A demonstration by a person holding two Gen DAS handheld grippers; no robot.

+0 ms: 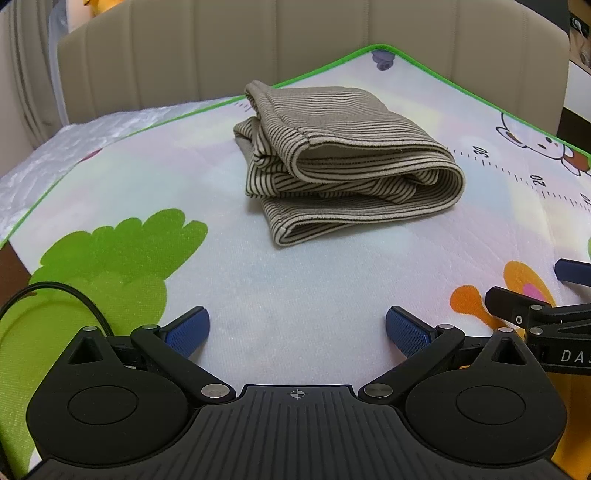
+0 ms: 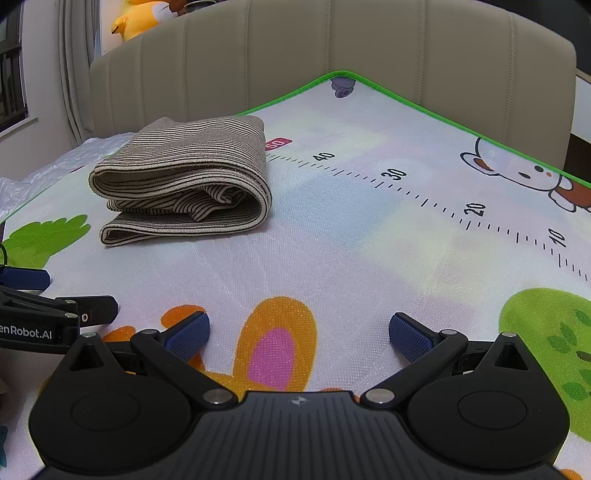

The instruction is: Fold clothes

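The left view's right edge cuts off the right gripper [image 1: 565,291], the yellow plush toy [image 2: 138,18] is cropped at the top, and the folded garment's [image 2: 181,177] inner layers stay hidden.

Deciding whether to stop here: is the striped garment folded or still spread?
Folded. The striped garment lies as a compact stack of doubled layers on the play mat, rounded fold edges showing; both sets of jaws open, clear of it.

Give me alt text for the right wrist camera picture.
A folded striped garment lies on a cartoon play mat, ahead and left of the open, empty right hand-held gripper. The left hand-held gripper shows at the left edge.
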